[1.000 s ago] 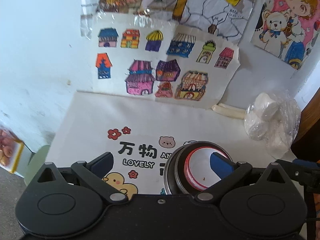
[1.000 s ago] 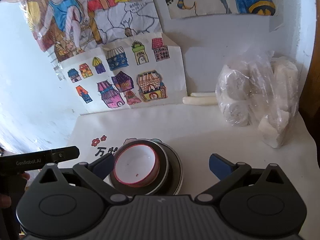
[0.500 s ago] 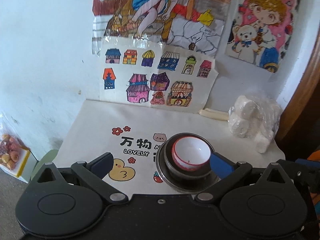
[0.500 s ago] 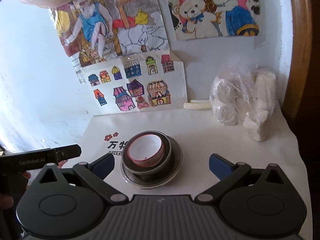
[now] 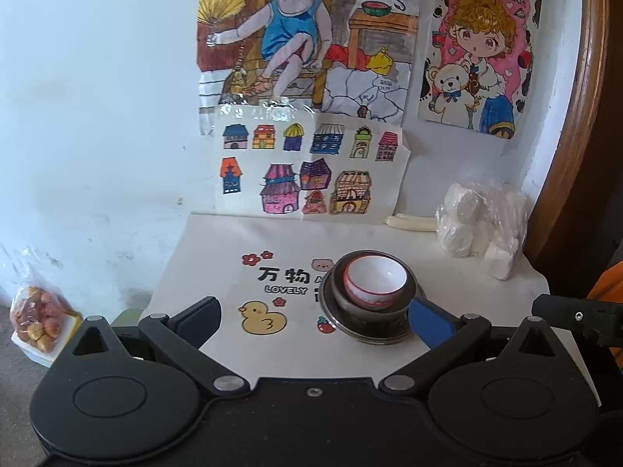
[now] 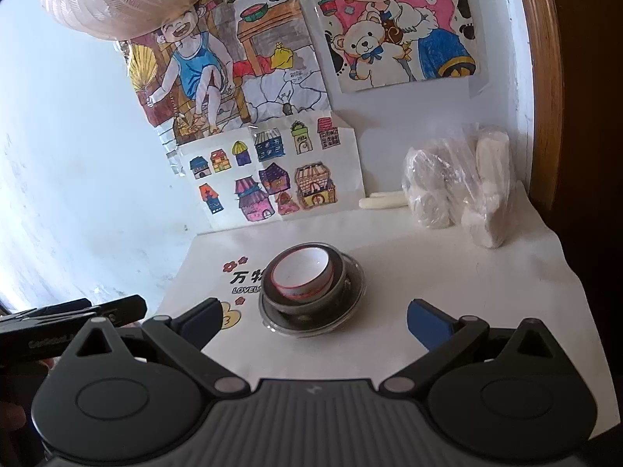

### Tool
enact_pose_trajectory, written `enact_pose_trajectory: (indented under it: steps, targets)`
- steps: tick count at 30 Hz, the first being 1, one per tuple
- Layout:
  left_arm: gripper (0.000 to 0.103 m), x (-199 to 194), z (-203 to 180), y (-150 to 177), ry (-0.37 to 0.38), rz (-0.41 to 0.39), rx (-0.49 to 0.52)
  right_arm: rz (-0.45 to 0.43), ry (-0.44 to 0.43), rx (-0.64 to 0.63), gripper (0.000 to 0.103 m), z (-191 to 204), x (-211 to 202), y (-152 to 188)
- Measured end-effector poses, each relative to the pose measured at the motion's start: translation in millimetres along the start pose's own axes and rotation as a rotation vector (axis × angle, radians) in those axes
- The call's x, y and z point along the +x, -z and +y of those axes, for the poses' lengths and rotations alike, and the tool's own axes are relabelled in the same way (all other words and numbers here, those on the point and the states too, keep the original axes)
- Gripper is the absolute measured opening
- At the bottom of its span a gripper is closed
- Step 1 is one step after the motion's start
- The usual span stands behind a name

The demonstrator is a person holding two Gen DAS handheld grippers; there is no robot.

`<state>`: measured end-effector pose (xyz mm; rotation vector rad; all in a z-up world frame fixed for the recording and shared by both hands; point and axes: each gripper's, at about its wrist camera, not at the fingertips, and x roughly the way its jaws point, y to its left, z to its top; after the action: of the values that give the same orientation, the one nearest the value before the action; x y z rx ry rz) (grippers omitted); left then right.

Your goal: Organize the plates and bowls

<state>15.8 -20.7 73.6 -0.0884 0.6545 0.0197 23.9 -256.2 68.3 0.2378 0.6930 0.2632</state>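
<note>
A white bowl with a red rim (image 5: 375, 280) sits nested in a dark bowl (image 5: 352, 305), which sits on a metal plate (image 5: 370, 336), in the middle of the table. The same stack shows in the right wrist view: white bowl (image 6: 301, 272), dark bowl (image 6: 307, 303), plate (image 6: 352, 303). My left gripper (image 5: 315, 313) is open and empty, held back above the table's near side, its right finger close to the stack. My right gripper (image 6: 315, 315) is open and empty, behind the stack and apart from it.
A white cloth with cartoon print (image 5: 218, 257) covers the table. A plastic bag of white rolls (image 5: 479, 225) and a white stick (image 5: 410, 222) lie at the back right. Drawings (image 5: 303, 171) hang on the wall. A bag of snacks (image 5: 37, 321) sits low on the left. A wooden frame (image 6: 545, 78) borders the right.
Both grippers have pulled back and up from the stacked bowls, so the stack looks smaller and farther away. The stack has not moved.
</note>
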Motion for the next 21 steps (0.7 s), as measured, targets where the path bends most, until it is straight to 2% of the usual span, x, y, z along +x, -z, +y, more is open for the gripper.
enact_pose_trajectory:
  steps: [9,21]
  targets:
    - [0.102,-14,5,1,0.001,-0.011,0.019,-0.001,-0.006,-0.016,0.103,10,-10,5]
    - [0.102,-15,24,5,0.054,0.007,0.059,0.004,0.041,0.012,0.103,26,-11,14]
